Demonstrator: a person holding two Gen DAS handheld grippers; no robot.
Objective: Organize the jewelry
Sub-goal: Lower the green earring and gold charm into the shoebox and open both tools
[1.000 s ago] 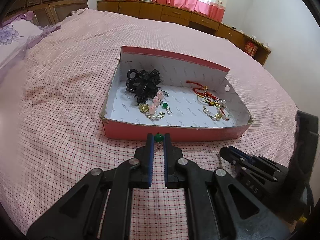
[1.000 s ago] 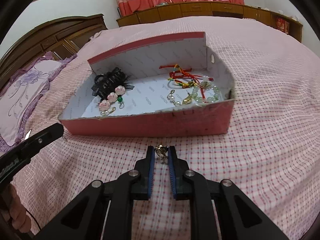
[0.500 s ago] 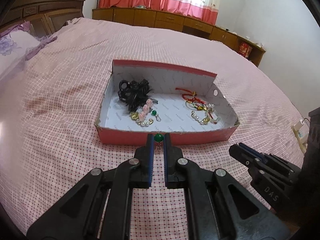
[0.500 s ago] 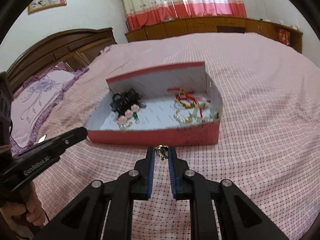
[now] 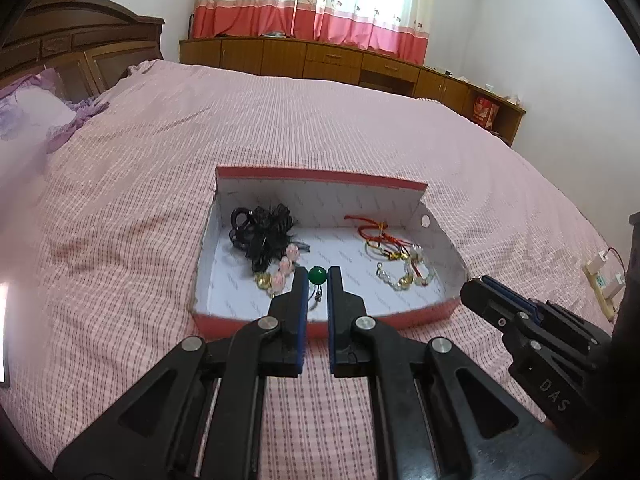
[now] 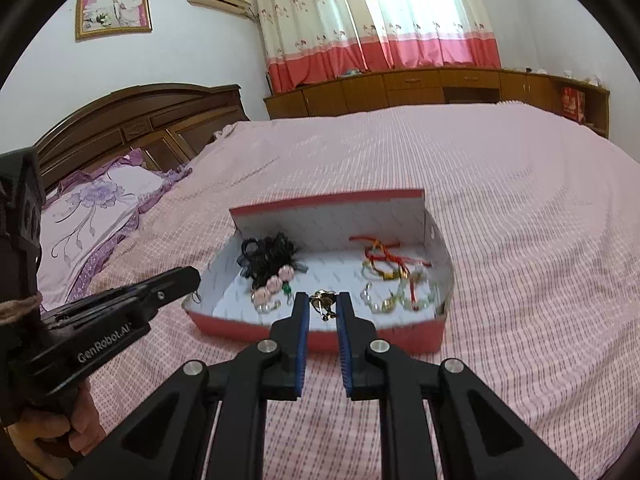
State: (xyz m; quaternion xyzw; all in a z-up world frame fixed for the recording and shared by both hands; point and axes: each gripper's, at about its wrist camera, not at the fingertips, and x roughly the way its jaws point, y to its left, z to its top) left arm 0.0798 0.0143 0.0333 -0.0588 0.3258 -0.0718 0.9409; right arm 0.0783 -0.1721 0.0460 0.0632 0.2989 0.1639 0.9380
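Note:
A red box with a white lining (image 5: 400, 314) (image 6: 320, 336) lies open on the pink checked bed. Inside it are a black hair clip (image 5: 262, 226) (image 6: 266, 258), pink bead earrings (image 5: 286, 266) (image 6: 274, 284), red cord bracelets (image 5: 378, 234) (image 6: 380, 256) and a pale bead bracelet (image 5: 404, 278) (image 6: 400, 300). My left gripper (image 5: 318, 276) is shut on a green bead earring (image 5: 318, 275), whose hook dangles below, raised over the box's near wall. My right gripper (image 6: 323, 301) is shut on a small gold earring (image 6: 323, 301), also held above the near wall. Each gripper shows in the other's view, the right gripper (image 5: 476, 288) and the left gripper (image 6: 192, 280).
The bed's wooden headboard (image 6: 132, 120) and a purple floral pillow (image 6: 92, 208) lie to the left. Low wooden cabinets (image 5: 340, 62) run under the curtained window. A power strip (image 5: 600, 276) sits at the right. A hand (image 6: 60, 428) grips the left tool's handle.
Both grippers have risen, each keeping its earring. The box now appears lower and smaller in both views, and the fingertips stand over its near wall instead of in front of it.

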